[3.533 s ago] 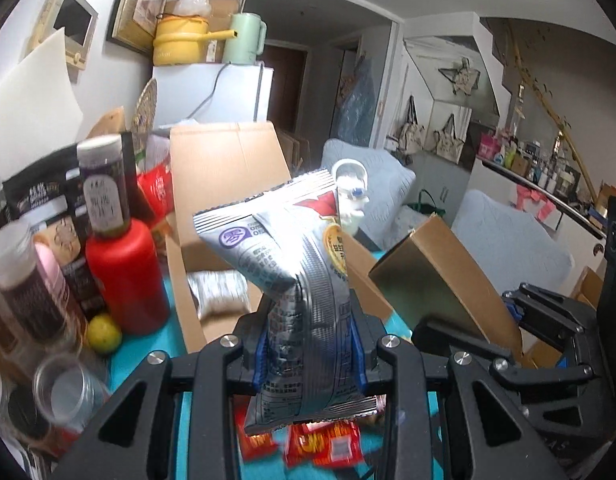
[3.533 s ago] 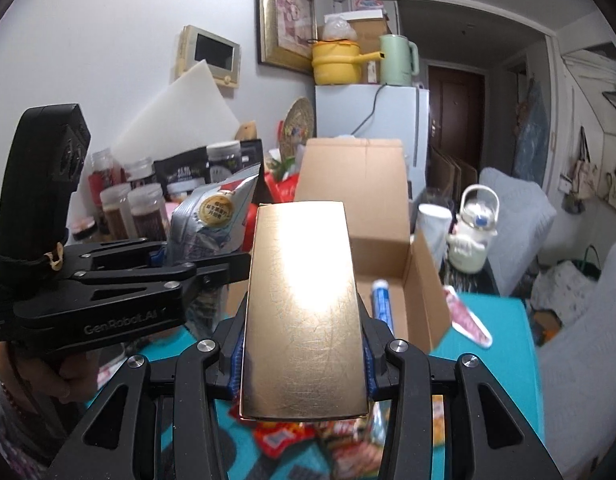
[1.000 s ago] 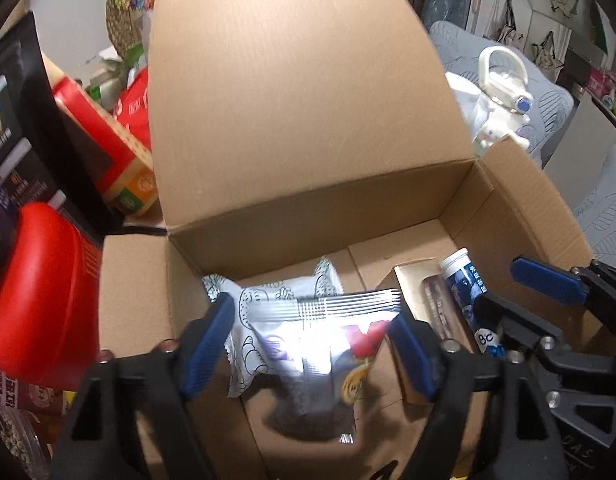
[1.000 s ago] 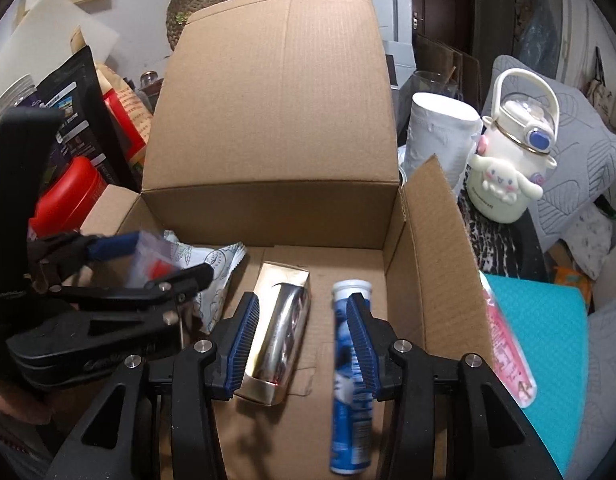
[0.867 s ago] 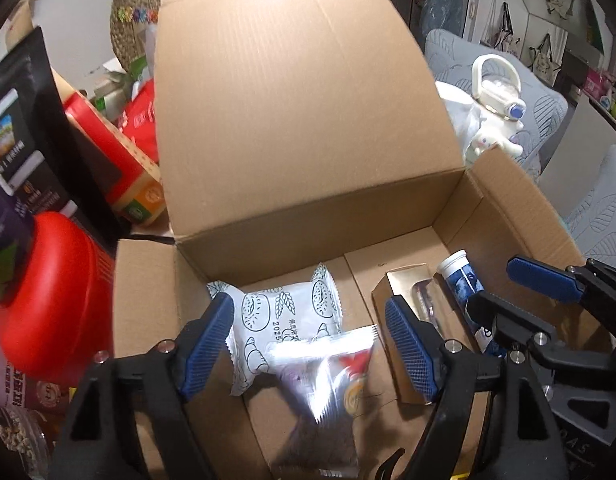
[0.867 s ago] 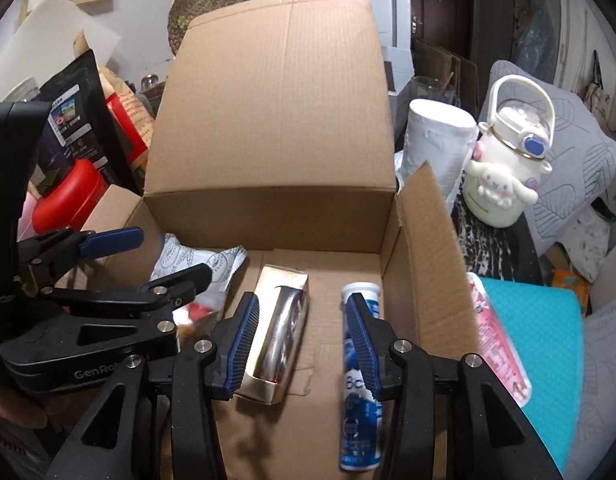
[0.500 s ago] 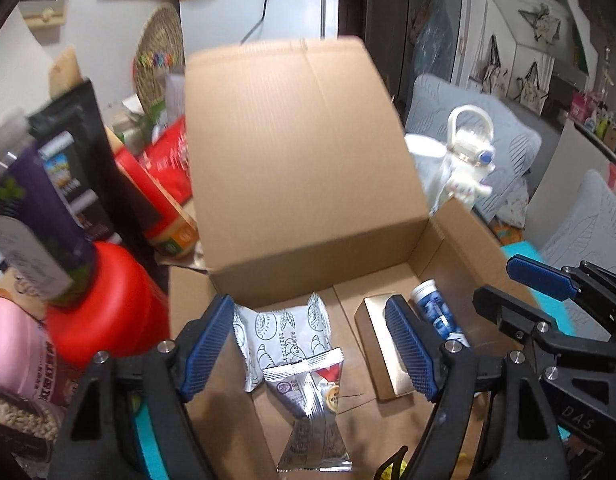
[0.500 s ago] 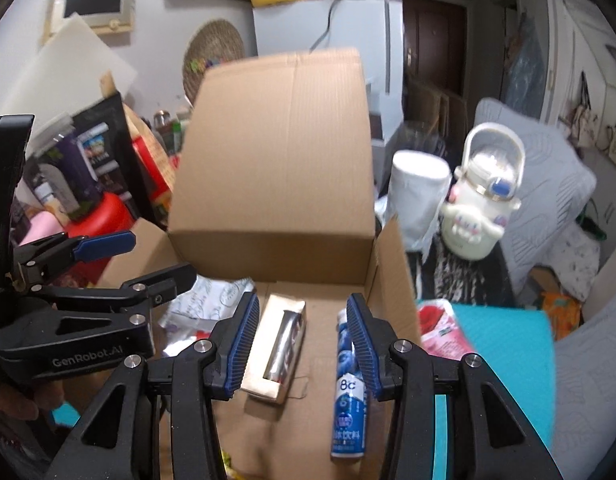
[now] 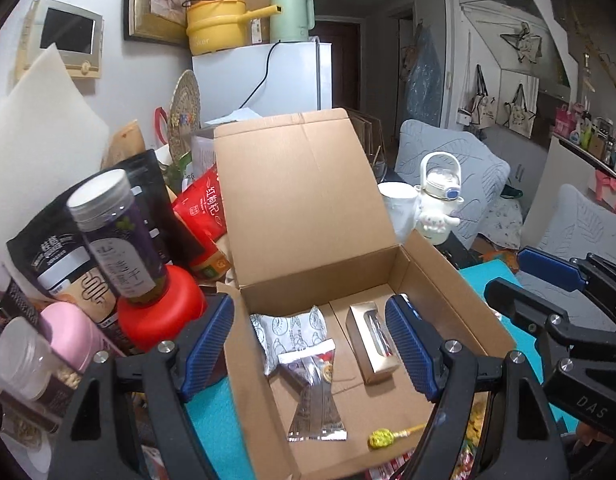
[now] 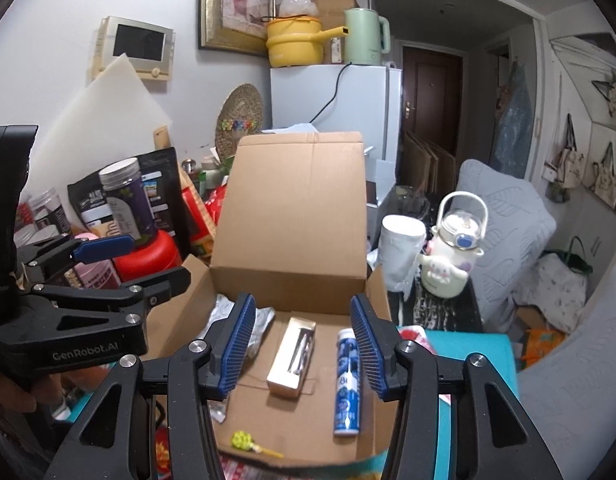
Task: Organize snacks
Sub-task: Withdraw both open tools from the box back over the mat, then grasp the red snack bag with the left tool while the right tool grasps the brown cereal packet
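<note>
While above the cardboard box (image 9: 448, 276), left tool (image 9: 310, 344) wide apart, empty, right tool (image 10: 302, 344) just widening, empty

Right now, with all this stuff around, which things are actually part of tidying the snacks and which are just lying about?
Part of the job:
- cardboard box, lid up
- gold box, inside
- blue tube, inside
- silver snack packet, inside
- white pastry packet, inside
- yellow lollipop, inside
- left gripper and right gripper, both open and empty

Just lying about:
- red jar
- white kettle bottle
- yellow pot
</note>
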The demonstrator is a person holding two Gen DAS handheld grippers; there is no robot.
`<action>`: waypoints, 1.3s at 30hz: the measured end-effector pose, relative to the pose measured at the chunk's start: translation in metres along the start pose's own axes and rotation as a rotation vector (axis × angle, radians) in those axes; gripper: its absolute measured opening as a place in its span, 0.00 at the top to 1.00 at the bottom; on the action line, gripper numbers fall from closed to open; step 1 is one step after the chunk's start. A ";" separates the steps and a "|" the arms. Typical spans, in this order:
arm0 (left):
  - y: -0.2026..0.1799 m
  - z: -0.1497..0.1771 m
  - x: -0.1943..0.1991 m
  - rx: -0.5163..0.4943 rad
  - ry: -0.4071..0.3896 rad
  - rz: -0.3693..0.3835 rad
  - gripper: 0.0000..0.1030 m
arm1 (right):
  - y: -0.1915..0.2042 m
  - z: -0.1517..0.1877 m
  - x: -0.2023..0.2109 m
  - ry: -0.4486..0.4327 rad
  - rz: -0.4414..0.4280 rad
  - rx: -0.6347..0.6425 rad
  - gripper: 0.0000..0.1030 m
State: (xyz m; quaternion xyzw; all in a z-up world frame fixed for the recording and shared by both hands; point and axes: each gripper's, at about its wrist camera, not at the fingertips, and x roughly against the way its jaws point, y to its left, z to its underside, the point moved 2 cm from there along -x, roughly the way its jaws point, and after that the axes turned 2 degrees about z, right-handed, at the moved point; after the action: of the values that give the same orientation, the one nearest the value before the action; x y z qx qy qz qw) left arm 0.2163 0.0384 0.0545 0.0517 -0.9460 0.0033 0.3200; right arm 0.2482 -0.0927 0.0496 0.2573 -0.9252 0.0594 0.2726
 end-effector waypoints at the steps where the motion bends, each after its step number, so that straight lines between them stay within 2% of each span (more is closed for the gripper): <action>1: 0.000 0.001 0.003 -0.001 0.000 0.000 0.24 | 0.002 0.001 0.006 -0.002 0.004 0.000 0.52; 16: -0.007 0.034 0.069 -0.034 -0.029 0.057 0.24 | 0.019 0.025 0.077 -0.041 0.035 -0.017 0.49; 18: -0.009 0.040 0.074 -0.039 -0.026 0.072 0.24 | 0.022 0.032 0.083 -0.039 0.034 -0.020 0.46; 25: -0.018 0.062 0.086 -0.049 -0.010 0.116 0.24 | 0.023 0.058 0.091 -0.001 0.027 -0.055 0.46; 28: -0.022 0.072 0.087 -0.052 0.009 0.142 0.24 | 0.022 0.072 0.091 0.023 0.011 -0.079 0.42; 33: -0.027 0.090 0.079 -0.064 0.063 0.151 0.24 | 0.020 0.092 0.091 0.058 0.025 -0.094 0.41; 39: -0.031 0.114 0.064 -0.045 0.168 0.233 0.24 | 0.015 0.121 0.086 0.097 0.025 -0.130 0.39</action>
State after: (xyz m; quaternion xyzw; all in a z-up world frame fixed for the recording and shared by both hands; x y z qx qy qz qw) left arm 0.0999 -0.0027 0.0013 -0.0664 -0.9153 0.0234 0.3966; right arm 0.1214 -0.1487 -0.0059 0.2242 -0.9160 0.0152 0.3324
